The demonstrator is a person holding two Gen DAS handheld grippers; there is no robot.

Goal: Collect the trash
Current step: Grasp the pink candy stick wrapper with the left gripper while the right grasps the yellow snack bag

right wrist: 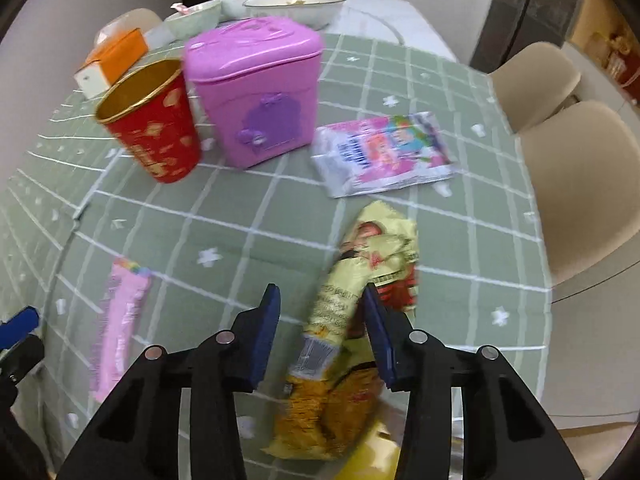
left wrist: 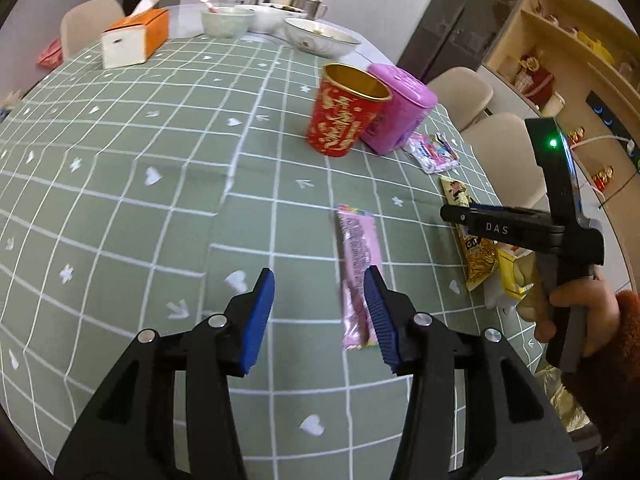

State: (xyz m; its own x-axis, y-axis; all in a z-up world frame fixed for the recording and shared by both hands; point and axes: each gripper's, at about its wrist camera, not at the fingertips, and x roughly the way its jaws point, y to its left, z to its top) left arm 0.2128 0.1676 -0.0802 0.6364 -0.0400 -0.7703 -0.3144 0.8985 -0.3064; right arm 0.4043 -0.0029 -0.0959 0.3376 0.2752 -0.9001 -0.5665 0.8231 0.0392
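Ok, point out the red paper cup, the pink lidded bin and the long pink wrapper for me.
red paper cup (left wrist: 340,120), left wrist view, on its printed side wall.
pink lidded bin (right wrist: 256,92), right wrist view, on its front wall below the lid.
long pink wrapper (left wrist: 357,256), left wrist view, on its printed middle.

Left gripper (left wrist: 320,316) angling downward, jaws parted, nothing pinched. Right gripper (right wrist: 320,332) tilting steeply down, jaws parted, hand (left wrist: 576,312) gripping handle.

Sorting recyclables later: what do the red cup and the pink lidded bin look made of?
Red cup: probably coated paper, given its glossy printed wall and shiny gold foil-like lining. Pink bin: looks like moulded plastic, smooth and slightly glossy with rounded edges.
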